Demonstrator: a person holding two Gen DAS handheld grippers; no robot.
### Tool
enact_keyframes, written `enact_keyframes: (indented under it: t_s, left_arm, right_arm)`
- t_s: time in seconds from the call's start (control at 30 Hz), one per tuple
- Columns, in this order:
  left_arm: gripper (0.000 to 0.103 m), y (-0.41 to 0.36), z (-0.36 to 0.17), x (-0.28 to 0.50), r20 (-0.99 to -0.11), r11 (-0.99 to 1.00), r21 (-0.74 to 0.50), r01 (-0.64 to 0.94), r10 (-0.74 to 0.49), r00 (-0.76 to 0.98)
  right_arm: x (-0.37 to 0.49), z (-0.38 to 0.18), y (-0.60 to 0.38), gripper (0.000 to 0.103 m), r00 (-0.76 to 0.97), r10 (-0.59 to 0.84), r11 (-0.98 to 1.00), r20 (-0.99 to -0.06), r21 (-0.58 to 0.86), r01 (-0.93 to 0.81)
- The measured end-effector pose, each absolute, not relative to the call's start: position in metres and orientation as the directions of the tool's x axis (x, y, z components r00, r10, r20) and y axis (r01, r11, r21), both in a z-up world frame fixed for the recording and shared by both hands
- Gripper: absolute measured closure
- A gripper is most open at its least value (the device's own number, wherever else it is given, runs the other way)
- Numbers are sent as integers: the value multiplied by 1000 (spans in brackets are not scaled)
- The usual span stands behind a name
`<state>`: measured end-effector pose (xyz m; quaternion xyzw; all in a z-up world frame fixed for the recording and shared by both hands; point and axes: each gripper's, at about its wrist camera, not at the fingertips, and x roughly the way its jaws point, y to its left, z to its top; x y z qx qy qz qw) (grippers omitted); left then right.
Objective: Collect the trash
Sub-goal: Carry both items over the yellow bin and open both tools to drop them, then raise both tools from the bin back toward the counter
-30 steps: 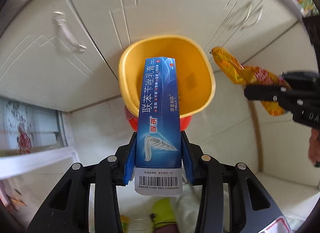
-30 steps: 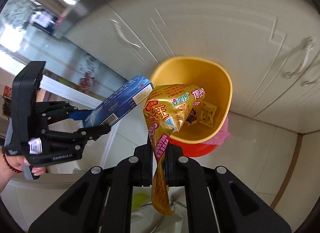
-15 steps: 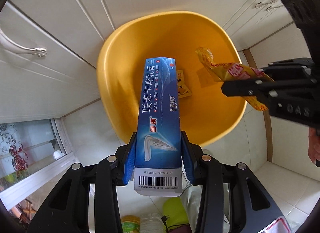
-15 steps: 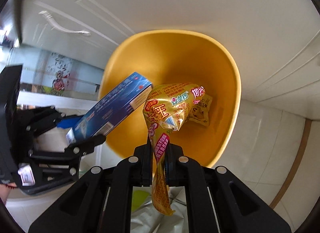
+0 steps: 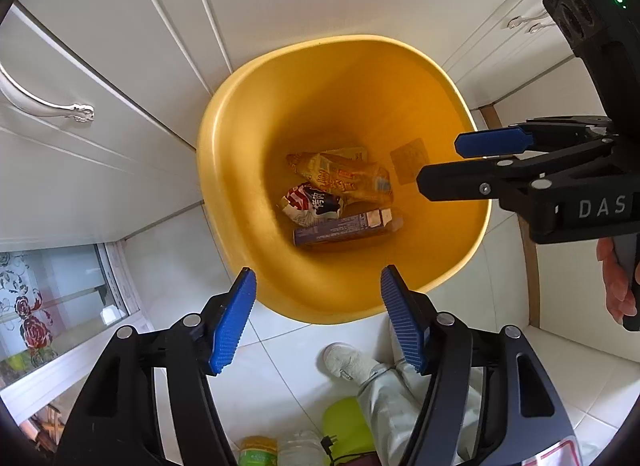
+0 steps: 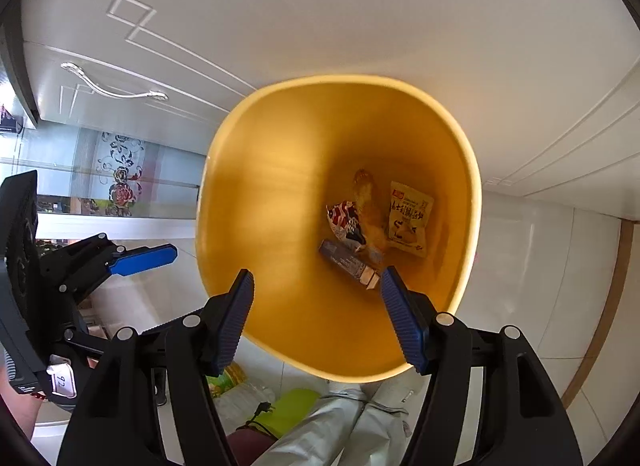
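- Your left gripper is spread wide with nothing between the blue pads; it hangs over the near rim of the yellow bin.
- Your right gripper is also released and empty, above the bin's near rim; from the left wrist view it reaches in from the right edge.
- The trash lies at the bin's bottom: blue box flat along the near side, gold snack wrapper toward the far side, red-white-blue wrapper between them to the left.
- The right wrist view also shows a yellow sachet flat at the bottom right.
- Step judged: drop-off done for these pieces, nothing left in either claw.
- Next move, as a guess: pull both claws back from the rim and go look for more trash; no loose trash is clearly visible outside the bin here.
- Watch the rim when retreating, since both claws sit near it.
- The bin stands on a white tile floor, just in front of white cabinet doors with silver handles.
- A glass panel with a flower pattern is at left.
- Your shoe and pale trouser leg show near the bottom edge, and a green object beside them is unclear.
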<state>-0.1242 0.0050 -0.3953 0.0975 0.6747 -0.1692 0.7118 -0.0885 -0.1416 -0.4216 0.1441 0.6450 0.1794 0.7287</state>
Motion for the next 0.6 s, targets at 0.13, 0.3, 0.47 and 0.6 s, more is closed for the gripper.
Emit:
enact_keyframes:
  t_s: [0.13,0.3,0.47,0.6]
  left_arm:
    - [38,7,-390,-122,-993,926,-85,368,-108,41]
    - [38,7,-369,-127,-992,928,-74,365,-106,68]
    - [38,9,-337,-139,-988,938,-60,341,-105,115]
    - [33,11,-305,-154,-978,952,-16,304,-78,194]
  right_arm:
    - [-90,-413,-143,36,123,451,892,-884,446,-70]
    - [-101,-393,-144,36,148,449,893,-881,442,-81]
    - [-120,-358,-146,36,213,393,919,-895,379,-104]
    - [-148,-311,-146,36,326,266,964,-907,243,-112]
